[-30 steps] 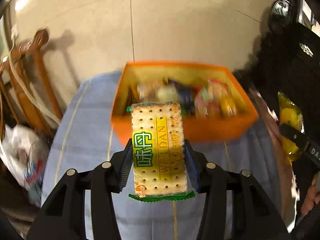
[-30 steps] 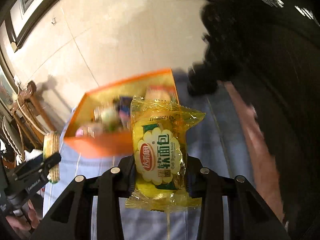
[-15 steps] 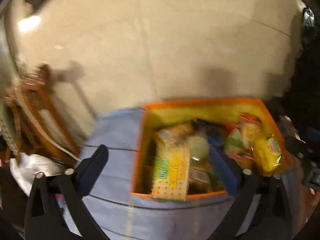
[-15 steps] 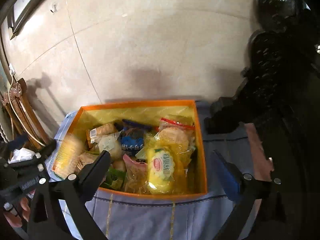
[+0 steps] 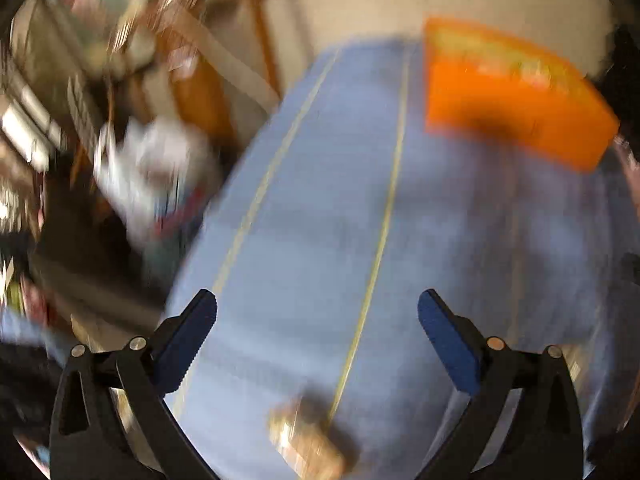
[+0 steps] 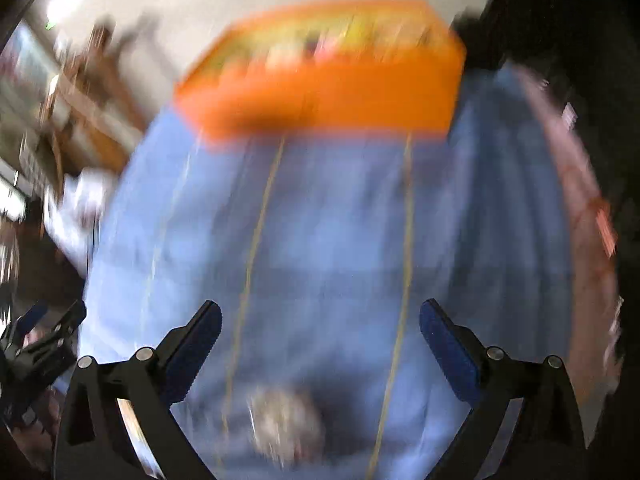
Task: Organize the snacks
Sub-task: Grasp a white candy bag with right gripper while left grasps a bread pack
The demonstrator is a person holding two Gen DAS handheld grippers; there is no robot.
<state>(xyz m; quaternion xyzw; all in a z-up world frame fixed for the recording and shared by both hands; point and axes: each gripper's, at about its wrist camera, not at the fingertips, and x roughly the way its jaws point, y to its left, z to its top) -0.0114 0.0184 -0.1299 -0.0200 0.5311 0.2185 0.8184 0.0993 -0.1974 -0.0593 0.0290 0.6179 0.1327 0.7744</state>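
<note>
Two tools spread wide, both gripping nothing.
We see the left tool [image 5: 318,312] and right tool [image 6: 320,320] above blue striped cloth [image 6: 328,240]; the boxy orange bin [image 6: 332,96], snacks inside, sits at upper frame.

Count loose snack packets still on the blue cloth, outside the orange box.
1 in each view: a blurred packet near the left gripper, another near the right gripper. Possibly the same one; motion blur may hide others.
</note>
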